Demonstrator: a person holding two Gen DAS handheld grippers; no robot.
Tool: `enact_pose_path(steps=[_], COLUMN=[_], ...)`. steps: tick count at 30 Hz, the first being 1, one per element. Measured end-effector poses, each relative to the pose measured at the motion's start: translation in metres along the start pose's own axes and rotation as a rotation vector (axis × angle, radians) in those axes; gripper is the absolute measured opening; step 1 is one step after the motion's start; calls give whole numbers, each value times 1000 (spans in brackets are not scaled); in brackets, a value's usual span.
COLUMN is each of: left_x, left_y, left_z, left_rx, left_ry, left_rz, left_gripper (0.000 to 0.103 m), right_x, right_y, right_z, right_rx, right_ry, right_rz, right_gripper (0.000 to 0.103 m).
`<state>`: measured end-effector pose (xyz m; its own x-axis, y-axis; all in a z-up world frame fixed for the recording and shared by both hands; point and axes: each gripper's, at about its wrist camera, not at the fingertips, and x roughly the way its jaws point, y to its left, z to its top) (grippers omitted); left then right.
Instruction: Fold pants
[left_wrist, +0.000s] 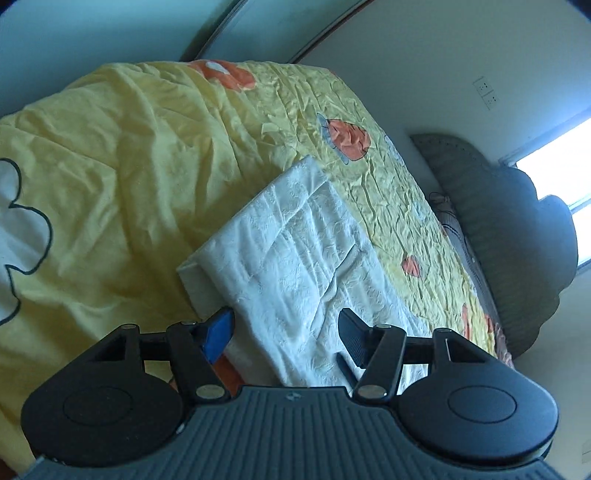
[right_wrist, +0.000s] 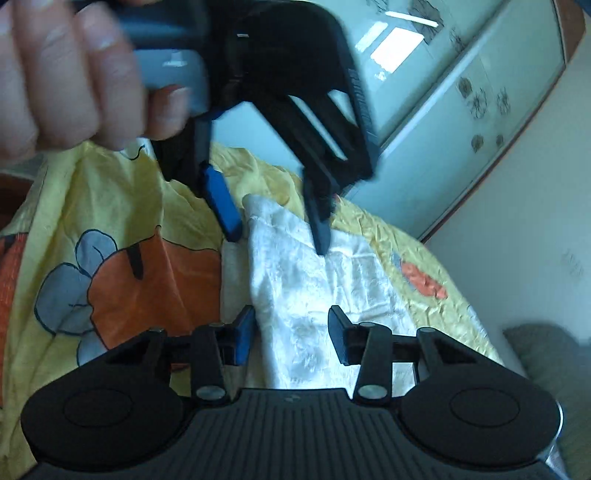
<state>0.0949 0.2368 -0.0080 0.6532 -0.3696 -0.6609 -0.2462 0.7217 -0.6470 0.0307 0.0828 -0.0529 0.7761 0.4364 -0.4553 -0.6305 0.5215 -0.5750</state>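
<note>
Hovering over the bed, I am holding my left gripper (left_wrist: 286, 334) with its jaws spread wide and nothing between them. Its blue finger pad (left_wrist: 218, 332) is sitting at the near left edge of the white pants (left_wrist: 295, 258), and the black one is hanging just above the fabric's near right part; I cannot tell whether either is actually touching the cloth. The pants are lying folded into a flat, textured white rectangle on the yellow bedspread (left_wrist: 122, 177), which is showing orange and blue cartoon patches and a white flower outline at its left. One long folded edge of the pants is running away from me toward the far corner of the bed.

My right gripper (right_wrist: 291, 338) is likewise standing open and gripping nothing, with the pants (right_wrist: 314, 295) lying below and beyond the gap between its fingers. In the right wrist view, my left gripper (right_wrist: 275, 225) is coming down from above, blurred, its blue and black fingers apart and pointing at the far end of the pants. My left hand (right_wrist: 66, 74) is wrapping around that gripper's grey handle at the upper left.

A dark rounded headboard (left_wrist: 517, 240) is standing to the right of the bed, with a bright window (left_wrist: 561, 177) behind it.
</note>
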Motion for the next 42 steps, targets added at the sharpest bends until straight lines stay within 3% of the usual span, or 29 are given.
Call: enact_pose_path(steps=[1,2,3,4,6,11,15,18,21,23,25,29,31,33,35,38,39,41,42], left_x=[4,7,10,10,5,-17,5,7,4,0,-9,-26,-30,-25,-10,23,34,55,64], left_y=[2,5,7,8,8,-1,-5,-10,-8,-6,-11,-47,-69,-94,-122,-169,-183,-211,-223], left_z=[1,2,3,2,-1,-13,-13,-21,-17,-14,-15,-29,-36,-42,-52,-82,-95,-123,-137], left_rx=[-9,-34,-50,-43,0,110,163,222,219,182,184,332,408,478,554,698,744,836,877], left_ry=[0,5,11,5,-20,-90,-72,-107,-97,-82,-103,-266,-327,-321,-276,-186,-157,-100,-69], left_rz=[0,9,13,17,31,63,155,204,201,189,207,408,457,417,327,246,214,137,105], left_gripper=[59,50,29,3,3,3,3,21,21,23,25,31,39,48,56,59,59,60,60], right_x=[4,6,6,4,0,-7,11,-8,-58,-89,-113,-163,-193,-217,-236,-258,-267,-279,-283], right_y=[1,2,2,2,0,-16,-13,-36,-87,-122,-145,-183,-199,-215,-225,-247,-255,-261,-263], right_z=[0,-1,-1,-2,-2,5,0,-4,-30,-69,-113,-213,-256,-298,-347,-395,-403,-403,-404], right_rx=[-1,2,10,14,27,142,168,293,515,647,722,910,1027,1117,1203,1388,1427,1352,1317], right_ry=[4,9,9,6,-6,-38,-3,16,-47,-19,81,276,334,386,433,335,338,370,385], right_rz=[16,34,44,45,49,156,154,196,249,123,-66,-316,-388,-441,-437,-453,-522,-664,-679], right_gripper=[29,19,11,11,6,5,6,8,9,10,11,12,12,13,14,14,14,15,15])
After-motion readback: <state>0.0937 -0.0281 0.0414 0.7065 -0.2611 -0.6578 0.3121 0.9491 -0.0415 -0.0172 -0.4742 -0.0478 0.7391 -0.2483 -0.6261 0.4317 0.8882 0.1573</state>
